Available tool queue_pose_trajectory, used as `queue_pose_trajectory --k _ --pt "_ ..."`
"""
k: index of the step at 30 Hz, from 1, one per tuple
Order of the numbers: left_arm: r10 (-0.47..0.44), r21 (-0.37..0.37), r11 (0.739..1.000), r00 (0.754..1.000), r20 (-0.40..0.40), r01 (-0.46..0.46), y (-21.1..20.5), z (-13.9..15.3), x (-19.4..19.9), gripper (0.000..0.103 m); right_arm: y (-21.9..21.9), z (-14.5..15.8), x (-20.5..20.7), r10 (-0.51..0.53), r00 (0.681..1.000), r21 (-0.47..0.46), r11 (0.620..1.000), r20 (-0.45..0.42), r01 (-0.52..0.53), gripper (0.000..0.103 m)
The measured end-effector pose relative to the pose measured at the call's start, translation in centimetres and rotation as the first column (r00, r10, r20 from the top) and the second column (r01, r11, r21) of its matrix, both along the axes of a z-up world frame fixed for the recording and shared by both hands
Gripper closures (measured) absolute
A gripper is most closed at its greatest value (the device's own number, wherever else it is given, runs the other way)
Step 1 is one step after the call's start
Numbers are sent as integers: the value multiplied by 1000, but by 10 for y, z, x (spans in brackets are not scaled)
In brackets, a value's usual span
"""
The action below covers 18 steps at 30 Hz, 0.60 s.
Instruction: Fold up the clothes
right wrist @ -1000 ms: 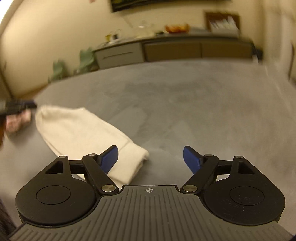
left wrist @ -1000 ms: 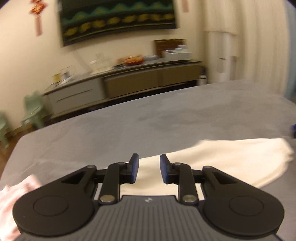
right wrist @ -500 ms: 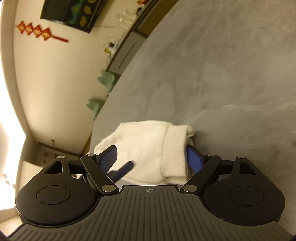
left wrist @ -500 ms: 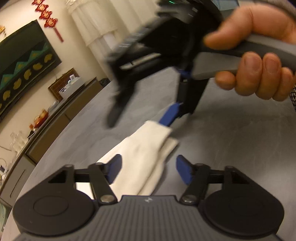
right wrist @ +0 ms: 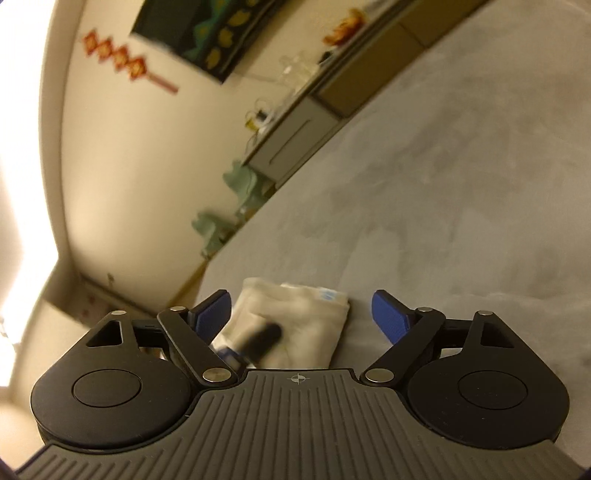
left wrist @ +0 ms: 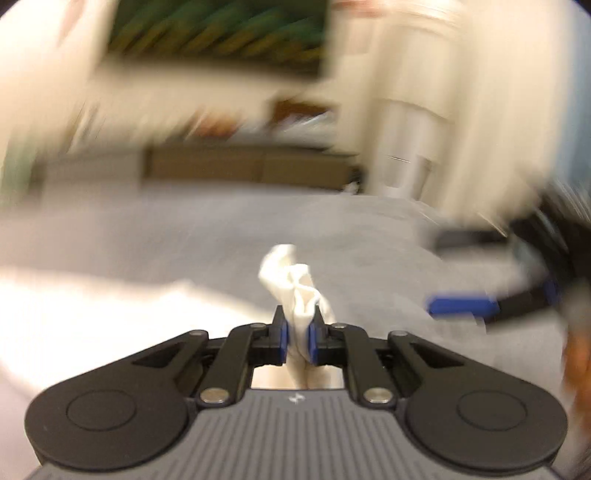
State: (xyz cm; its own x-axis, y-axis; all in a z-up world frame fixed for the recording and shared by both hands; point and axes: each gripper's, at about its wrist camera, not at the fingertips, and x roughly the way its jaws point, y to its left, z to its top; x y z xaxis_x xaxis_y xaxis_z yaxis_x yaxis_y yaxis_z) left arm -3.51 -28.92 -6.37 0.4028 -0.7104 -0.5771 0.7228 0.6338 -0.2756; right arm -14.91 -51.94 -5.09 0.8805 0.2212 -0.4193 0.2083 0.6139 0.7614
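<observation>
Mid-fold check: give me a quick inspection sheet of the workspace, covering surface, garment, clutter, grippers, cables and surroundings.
Surface: grey cloth-covered table, bare beyond the garment.
Job's things: white garment, folded flat on the table in the right wrist view; a bunched white edge sticks up between the left pads.
Clutter: nothing seen on the table; the left wrist view is too blurred to rule it out.
Grippers: left gripper closing, pads pinching the white fabric; right gripper opening, jaws wide, garment between them but untouched.
Cables: nothing seen.
Surroundings: sideboard with small items on top, dark wall hanging, red knot ornament, pale green chairs.
</observation>
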Motion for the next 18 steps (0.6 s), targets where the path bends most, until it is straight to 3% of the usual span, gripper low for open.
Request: queue_pose_trajectory --k 2,4,5,8,9,12,14,17,18 --pt "103 17 995 989 -108 -102 22 -15 20 78 23 1 16 57 998 -93 994 -30 -60 15" --pt "144 20 990 980 -136 -143 36 -19 31 68 51 1 33 107 992 -207 971 -67 -119 17" --pt "159 15 987 977 -142 -158 43 -19 35 66 65 2 42 131 988 -262 953 -88 -149 23" --pt "192 -5 981 972 -136 -194 61 -11 49 65 102 0 67 179 973 -412 883 -146 -225 61" --pt "207 -13 977 968 -141 -211 68 -9 56 65 113 -1 74 186 969 -456 857 -162 -241 64" --pt "277 -33 958 951 -137 -283 91 7 82 64 133 -15 93 192 956 -557 779 -222 -286 63" --pt "352 -46 932 929 -112 -359 122 22 98 55 143 -25 104 187 946 -610 727 -264 -315 60" --pt "451 -49 887 885 -112 -458 163 33 121 42 148 -16 106 162 942 -637 701 -294 -319 51" --pt "468 -43 878 874 -128 -476 174 33 128 40 150 -12 105 154 948 -654 692 -280 -306 43"
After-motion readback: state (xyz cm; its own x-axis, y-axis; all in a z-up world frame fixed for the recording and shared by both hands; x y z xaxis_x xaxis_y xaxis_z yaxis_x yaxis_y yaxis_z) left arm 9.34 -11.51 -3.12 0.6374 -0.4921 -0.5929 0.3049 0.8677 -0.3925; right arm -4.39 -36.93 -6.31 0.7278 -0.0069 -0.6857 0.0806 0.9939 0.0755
